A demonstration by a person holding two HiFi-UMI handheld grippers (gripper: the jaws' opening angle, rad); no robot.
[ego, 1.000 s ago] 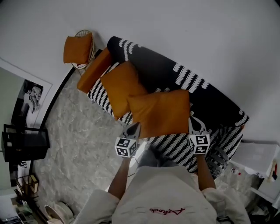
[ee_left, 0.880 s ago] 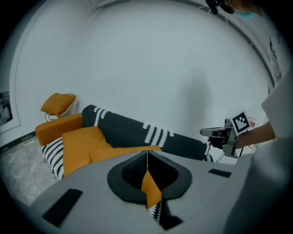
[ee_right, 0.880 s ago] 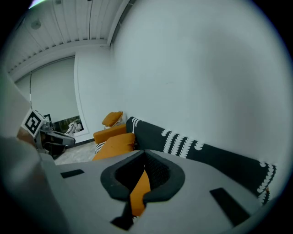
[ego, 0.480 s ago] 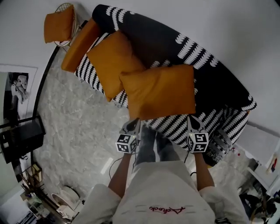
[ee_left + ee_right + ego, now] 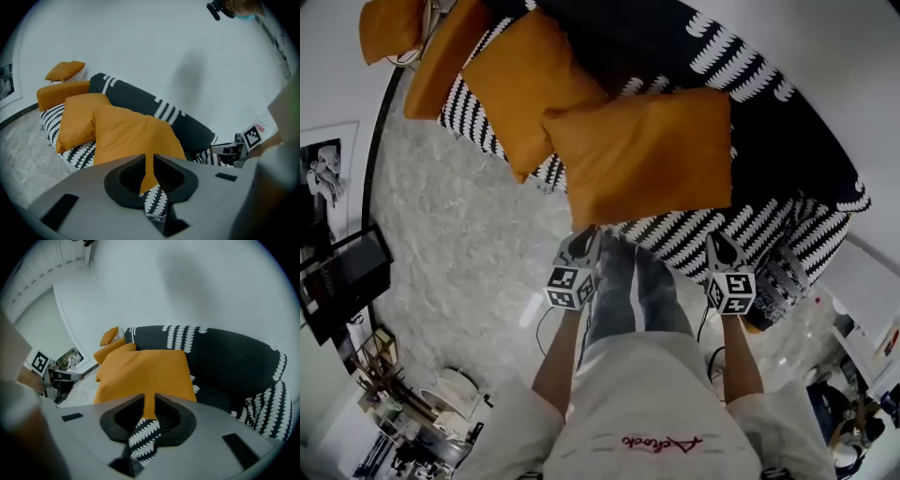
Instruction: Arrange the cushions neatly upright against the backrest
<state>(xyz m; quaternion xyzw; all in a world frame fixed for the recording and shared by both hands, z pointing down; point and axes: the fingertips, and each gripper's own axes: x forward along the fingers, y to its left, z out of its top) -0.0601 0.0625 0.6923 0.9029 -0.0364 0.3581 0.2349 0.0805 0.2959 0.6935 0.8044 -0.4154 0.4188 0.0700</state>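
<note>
Nearest, the left gripper (image 5: 586, 239) and the right gripper (image 5: 719, 242) were held out side by side over the person's legs (image 5: 628, 295). Each had its jaws clenched together on nothing, with only a thin slit between them.

Just beyond their tips came the front edge of the sofa's black-and-white patterned seat (image 5: 694, 246). On it lay the near cushion (image 5: 642, 155), orange and roughly rectangular. Its long axis ran across the view, so one lower corner sat just ahead of each gripper. Neither hand was clearly the nearer. The cushion seemed slumped on the seat rather than upright, and no jaw touched it.

Behind it rose the dark backrest (image 5: 787, 141), bare along that stretch, so there looked to be room to tip the cushion back against it. To its left, the second cushion (image 5: 525, 84) overlapped its far corner, which might crowd that side. Grey floor (image 5: 459, 244) lay open at the left, while clutter stood past the sofa's right end.
</note>
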